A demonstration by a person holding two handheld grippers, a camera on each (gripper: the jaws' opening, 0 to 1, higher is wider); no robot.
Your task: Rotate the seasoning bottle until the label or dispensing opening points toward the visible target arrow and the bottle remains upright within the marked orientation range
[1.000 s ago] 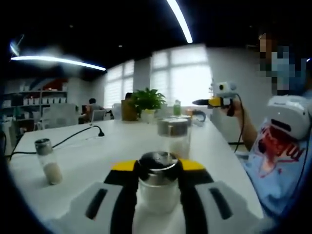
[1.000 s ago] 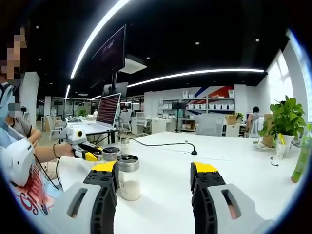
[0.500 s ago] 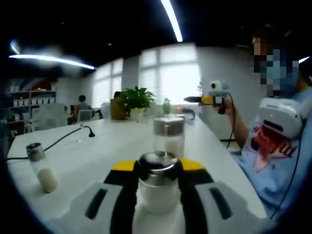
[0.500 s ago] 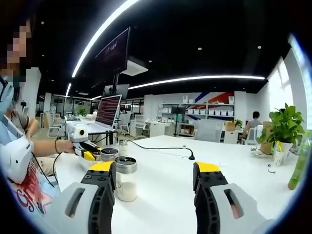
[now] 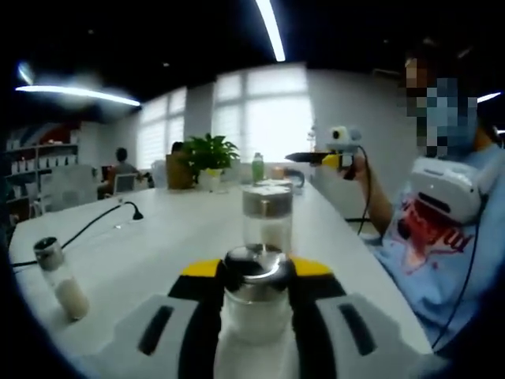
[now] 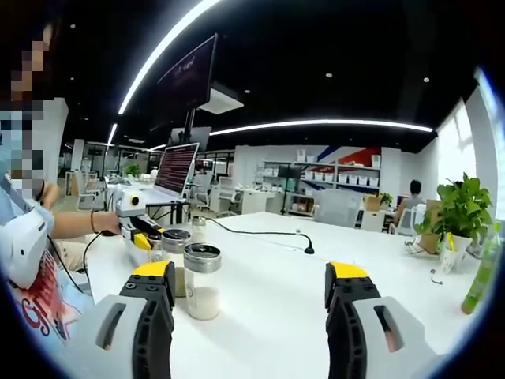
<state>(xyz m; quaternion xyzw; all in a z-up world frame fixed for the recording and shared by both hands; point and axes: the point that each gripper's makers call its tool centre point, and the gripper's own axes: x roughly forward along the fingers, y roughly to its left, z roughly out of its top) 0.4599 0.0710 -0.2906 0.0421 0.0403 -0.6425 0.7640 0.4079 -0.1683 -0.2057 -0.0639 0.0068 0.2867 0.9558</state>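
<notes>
L gripper (image 5: pixel 256 304) is staying clenched on the seasoning bottle (image 5: pixel 255 296), upright on the white table (image 5: pixel 166 237). Bkgd has been sliding left in the left gripper view, so I'm judging rotation underway. No arrow visible to me. R gripper (image 6: pixel 251 296) is hanging released, jaws wide, beside a second bottle (image 6: pixel 202 280).

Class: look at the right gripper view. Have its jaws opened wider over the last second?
Yes. The right gripper has spread: its left jaw, earlier overlapping the seasoning bottle on the white table, now stands clear of it, and the gap is wider.
</notes>
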